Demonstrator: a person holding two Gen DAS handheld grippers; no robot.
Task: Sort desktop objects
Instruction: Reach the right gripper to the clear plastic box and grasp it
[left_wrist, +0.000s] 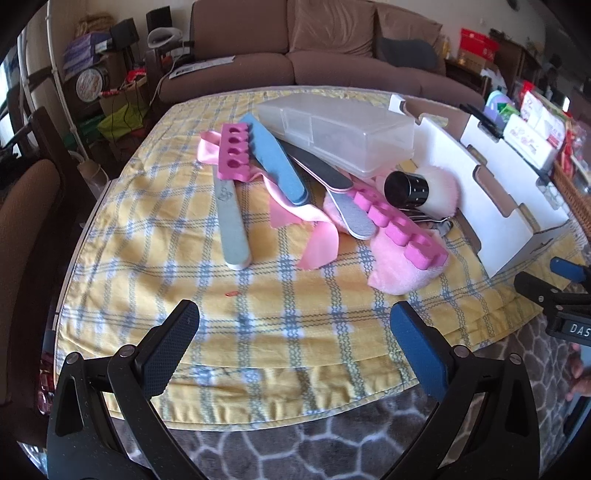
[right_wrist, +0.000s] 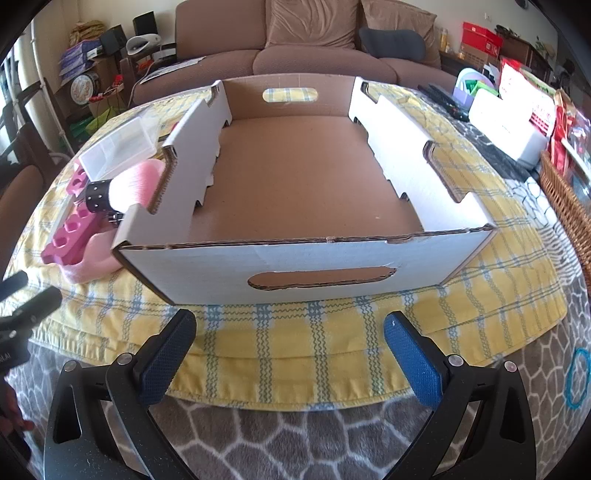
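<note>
A pile of nail-care items lies on the yellow checked cloth (left_wrist: 155, 236): a grey nail file (left_wrist: 232, 221), a blue file (left_wrist: 280, 158), a dark file (left_wrist: 321, 170), two pink toe separators (left_wrist: 236, 151) (left_wrist: 399, 225), pink ribbon (left_wrist: 317, 236), a black-handled pink brush (left_wrist: 417, 188) and a clear plastic box (left_wrist: 340, 129). An empty white cardboard box (right_wrist: 314, 177) stands to their right. My left gripper (left_wrist: 295, 332) is open and empty, short of the pile. My right gripper (right_wrist: 290, 332) is open and empty before the box's front wall.
A brown sofa (left_wrist: 295, 48) stands behind the table. Clutter and boxes (right_wrist: 517, 110) and a wicker basket (right_wrist: 569, 206) sit at the right. A grey patterned cover (right_wrist: 295, 435) shows under the cloth at the near edge. Chairs (left_wrist: 22, 206) stand at the left.
</note>
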